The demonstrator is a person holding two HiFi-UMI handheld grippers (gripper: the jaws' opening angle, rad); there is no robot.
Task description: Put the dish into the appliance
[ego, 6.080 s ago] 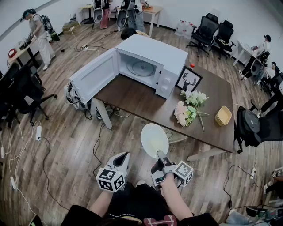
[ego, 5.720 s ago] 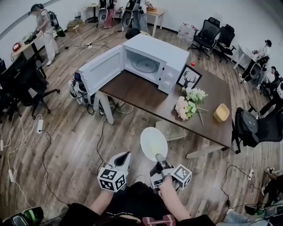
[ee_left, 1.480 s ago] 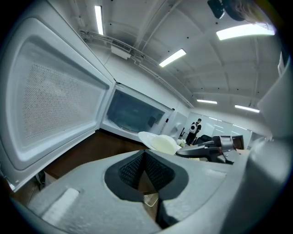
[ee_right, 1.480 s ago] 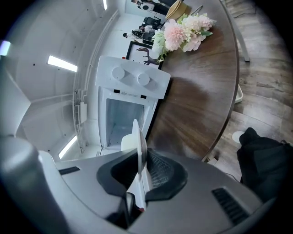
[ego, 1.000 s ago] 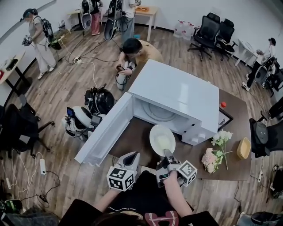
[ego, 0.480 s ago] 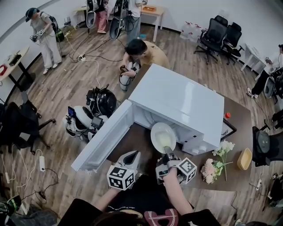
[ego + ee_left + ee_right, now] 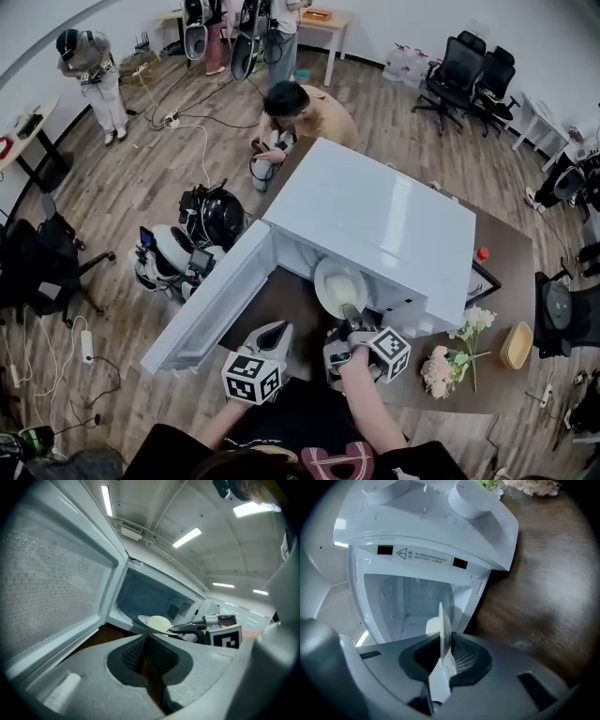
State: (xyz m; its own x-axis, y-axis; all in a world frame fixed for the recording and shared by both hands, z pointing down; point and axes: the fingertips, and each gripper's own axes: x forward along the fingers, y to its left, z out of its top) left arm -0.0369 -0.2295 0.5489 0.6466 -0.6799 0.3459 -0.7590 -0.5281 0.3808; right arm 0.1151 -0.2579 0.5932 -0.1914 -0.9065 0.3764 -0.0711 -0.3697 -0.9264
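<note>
The white microwave (image 7: 375, 220) stands on the brown table (image 7: 281, 305) with its door (image 7: 211, 300) swung open to the left. My right gripper (image 7: 349, 317) is shut on the near rim of a pale round plate (image 7: 339, 284), which is level, its far edge just inside the oven's mouth. In the right gripper view the plate (image 7: 442, 623) shows edge-on between the jaws of that gripper (image 7: 443, 649), in front of the empty cavity (image 7: 408, 597). My left gripper (image 7: 275, 331) hangs shut and empty beside it. From the left gripper (image 7: 147, 639) I see the plate (image 7: 157, 622) at the opening.
On the table right of the microwave lie a flower bunch (image 7: 445, 366), a yellow bowl (image 7: 514, 345), a framed picture (image 7: 480, 279) and a small red thing (image 7: 483, 252). A person (image 7: 300, 108) crouches behind the oven. Gear (image 7: 211, 216) sits on the floor by the door.
I have walked up to the table with the plate held throughout. Over the last second the plate has gone forward from the table's edge to the microwave's mouth.
</note>
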